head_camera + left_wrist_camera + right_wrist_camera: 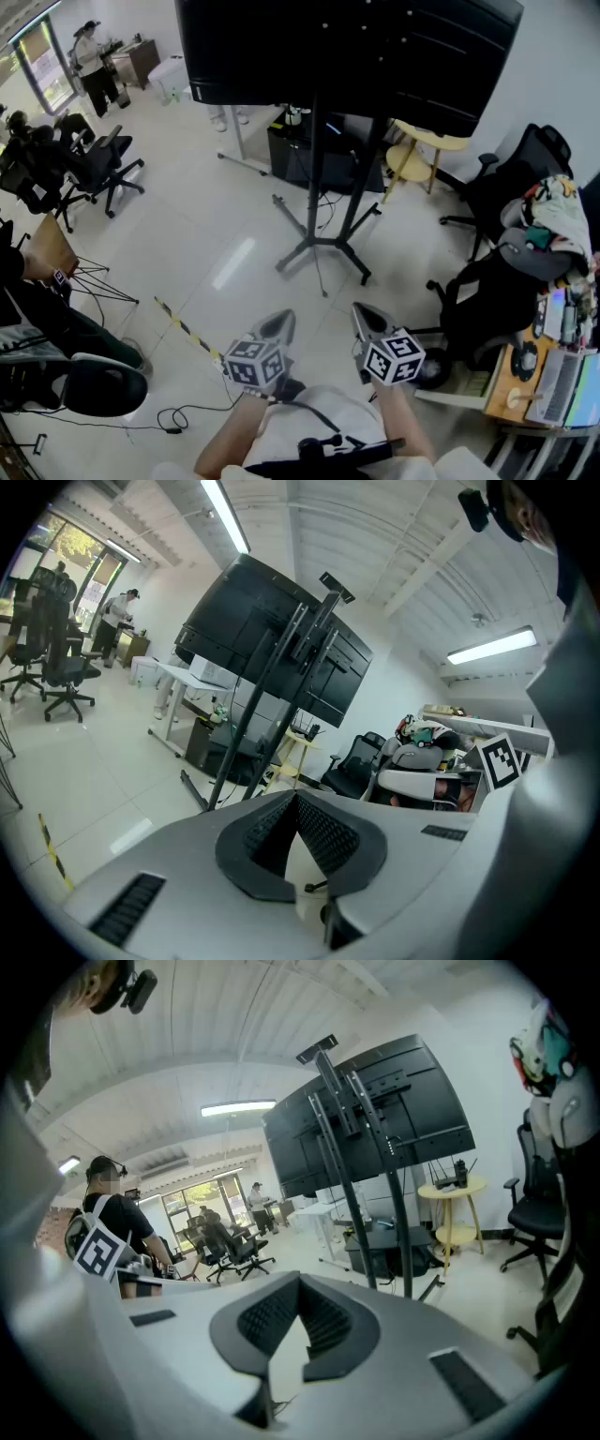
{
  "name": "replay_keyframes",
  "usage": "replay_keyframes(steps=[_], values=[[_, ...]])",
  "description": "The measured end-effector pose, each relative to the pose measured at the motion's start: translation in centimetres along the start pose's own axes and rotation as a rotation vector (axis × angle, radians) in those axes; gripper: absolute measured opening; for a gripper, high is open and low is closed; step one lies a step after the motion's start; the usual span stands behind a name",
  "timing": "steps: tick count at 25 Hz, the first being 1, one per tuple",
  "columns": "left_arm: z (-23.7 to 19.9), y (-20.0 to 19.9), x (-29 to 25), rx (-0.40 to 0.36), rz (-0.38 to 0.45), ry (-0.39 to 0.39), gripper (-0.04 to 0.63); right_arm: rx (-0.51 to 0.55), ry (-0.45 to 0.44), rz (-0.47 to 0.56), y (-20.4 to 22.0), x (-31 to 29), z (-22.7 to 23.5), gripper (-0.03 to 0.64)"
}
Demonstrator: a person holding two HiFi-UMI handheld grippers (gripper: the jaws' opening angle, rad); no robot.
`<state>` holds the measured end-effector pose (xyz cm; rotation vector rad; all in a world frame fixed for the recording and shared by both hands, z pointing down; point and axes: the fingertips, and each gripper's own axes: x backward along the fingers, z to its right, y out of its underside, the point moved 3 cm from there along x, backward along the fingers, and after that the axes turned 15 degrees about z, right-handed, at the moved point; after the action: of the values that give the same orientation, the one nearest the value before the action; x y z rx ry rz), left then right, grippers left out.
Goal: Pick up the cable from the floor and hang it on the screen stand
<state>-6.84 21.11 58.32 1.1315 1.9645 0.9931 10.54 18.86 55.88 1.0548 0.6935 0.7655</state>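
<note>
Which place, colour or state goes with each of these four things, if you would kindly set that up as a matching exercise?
Things:
1 screen
2 cable
3 small table
4 left gripper

Descriptions:
A yellow, right of the stand
B shut, empty
C black, atop the stand
D on the floor, lower left of the head view

Pairs: 1-C; 2-D; 3-A; 4-B

No readable text, label or number shows anywhere.
</note>
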Motion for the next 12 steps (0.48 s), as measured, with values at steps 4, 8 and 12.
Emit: replay_keyframes(steps=[4,8,12], values=[[-1.7,-0.8,-1.0,-0.002,-0.001,0.011,0.0,0.012,0.009,-0.014,0.3,-2.3,-0.5,0.009],[-3.3,-0.8,-1.5,0.001,-0.019,0.027,0.0,0.029,0.024,-0.028,0.9,-3.9,-1.3,0.009],[-4.8,-0.6,-2.1,-0.006,-0.049,0.049,0.0,0.059,0.034,-0.039,1.7,-5.2,-2.4,0.009]])
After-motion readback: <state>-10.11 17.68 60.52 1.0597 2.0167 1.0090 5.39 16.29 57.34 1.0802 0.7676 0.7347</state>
